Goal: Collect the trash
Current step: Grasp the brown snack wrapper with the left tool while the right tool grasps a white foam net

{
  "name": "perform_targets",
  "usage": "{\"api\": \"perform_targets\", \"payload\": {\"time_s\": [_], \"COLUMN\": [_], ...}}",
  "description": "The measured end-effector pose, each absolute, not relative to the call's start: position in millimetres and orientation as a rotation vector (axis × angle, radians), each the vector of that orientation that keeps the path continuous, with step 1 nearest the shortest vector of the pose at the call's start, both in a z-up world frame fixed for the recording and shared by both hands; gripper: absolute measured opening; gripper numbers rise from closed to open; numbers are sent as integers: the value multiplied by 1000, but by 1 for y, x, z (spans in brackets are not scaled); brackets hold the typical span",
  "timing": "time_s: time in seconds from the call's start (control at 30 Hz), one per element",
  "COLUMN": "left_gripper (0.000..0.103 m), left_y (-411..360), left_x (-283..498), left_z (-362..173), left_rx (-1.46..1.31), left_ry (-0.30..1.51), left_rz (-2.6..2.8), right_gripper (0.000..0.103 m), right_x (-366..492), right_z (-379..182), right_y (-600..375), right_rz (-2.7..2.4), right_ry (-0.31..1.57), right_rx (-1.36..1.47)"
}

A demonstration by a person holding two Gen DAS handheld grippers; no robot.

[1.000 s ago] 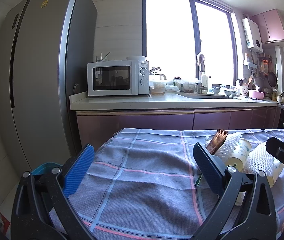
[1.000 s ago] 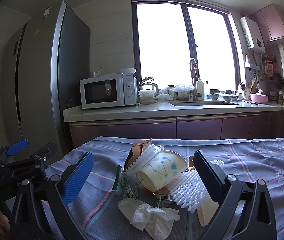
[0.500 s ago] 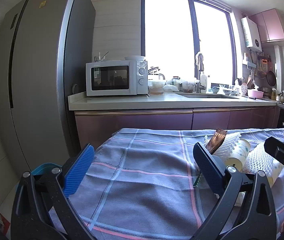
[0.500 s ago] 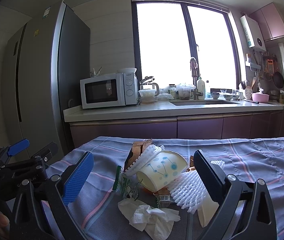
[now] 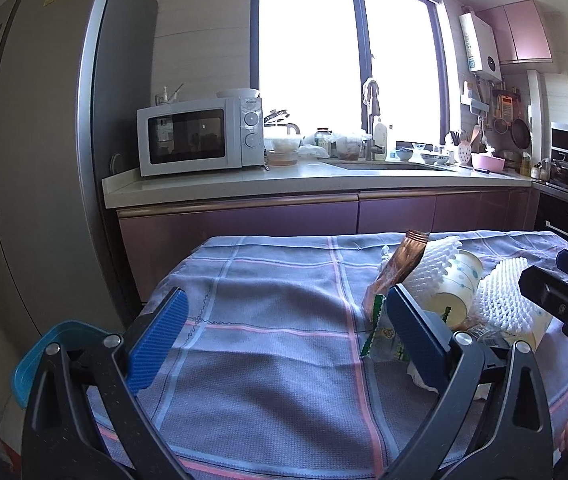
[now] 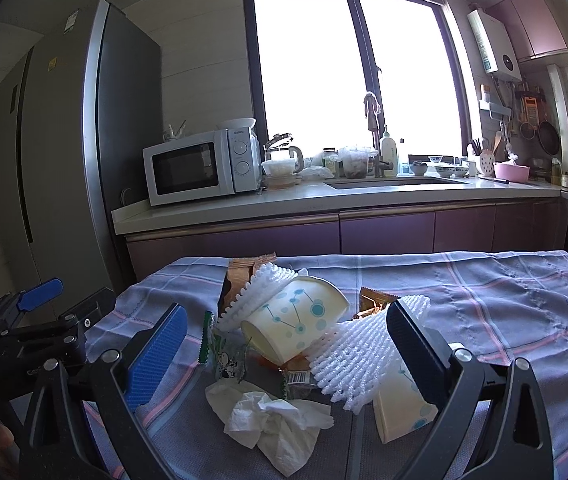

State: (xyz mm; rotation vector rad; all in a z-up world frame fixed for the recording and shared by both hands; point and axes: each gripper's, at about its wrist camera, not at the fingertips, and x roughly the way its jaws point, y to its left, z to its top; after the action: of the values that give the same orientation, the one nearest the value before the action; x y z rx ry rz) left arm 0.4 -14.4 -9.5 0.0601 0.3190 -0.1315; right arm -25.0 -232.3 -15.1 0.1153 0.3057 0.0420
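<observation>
A heap of trash lies on the grey-blue checked tablecloth [image 6: 484, 304]. It holds a dotted paper cup [image 6: 296, 324] on its side, white foam netting [image 6: 352, 356], a second cup [image 6: 400, 404], a crumpled tissue [image 6: 271, 416], a brown wrapper [image 6: 239, 276] and a green-edged wrapper [image 6: 223, 352]. My right gripper [image 6: 284, 356] hovers open just before the heap, its fingers on either side of it and touching nothing. My left gripper [image 5: 284, 336] is open over bare cloth, left of the cup [image 5: 456, 288] and the brown wrapper [image 5: 408, 256].
A blue bin [image 5: 55, 344] stands on the floor by the table's left corner, below a tall fridge [image 5: 43, 160]. Behind the table runs a counter [image 6: 324, 200] with a microwave [image 6: 199, 168] and a sink. The right gripper's tips [image 5: 564, 292] show at the left view's right edge.
In both views the scene has slid a little left and up, so both grippers have drifted slightly right. Both have stayed open, and the trash has not moved.
</observation>
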Motion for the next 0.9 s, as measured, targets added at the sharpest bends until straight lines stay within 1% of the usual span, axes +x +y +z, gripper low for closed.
{"api": "perform_targets", "payload": {"time_s": [0.33,0.43,0.5,0.57,0.63,0.7,0.73,0.77,0.8,0.87,0.9], "left_gripper": [98,94,88,78,72,68,64,55,51,35,29], "left_y": [-51,-67,-78,-87,-94,-99,-102,-105,-107,-109,-110], "left_x": [46,62,74,87,98,107,113,117,122,129,133], "left_z": [-15,-15,-15,-17,-19,-22,-23,-24,-26,-29,-31], "left_rx": [146,185,202,215,216,212,213,209,198,175,159], "left_ry": [400,411,423,442,459,475,486,499,513,538,548], "left_rz": [-287,-331,-357,-386,-416,-451,-468,-488,-516,-551,-569], "right_gripper": [96,95,93,92,90,89,88,86,85,83,80], "right_x": [-7,0,4,7,10,13,14,16,18,24,26], "right_z": [-26,-26,-26,-25,-24,-23,-22,-21,-20,-17,-17], "right_y": [-245,-250,-253,-256,-259,-260,-260,-260,-260,-259,-258], "right_rz": [75,99,107,113,117,127,131,136,145,165,176], "right_ry": [373,379,383,382,380,380,380,381,382,387,390], "right_rx": [166,196,206,217,224,229,227,226,226,229,234]}}
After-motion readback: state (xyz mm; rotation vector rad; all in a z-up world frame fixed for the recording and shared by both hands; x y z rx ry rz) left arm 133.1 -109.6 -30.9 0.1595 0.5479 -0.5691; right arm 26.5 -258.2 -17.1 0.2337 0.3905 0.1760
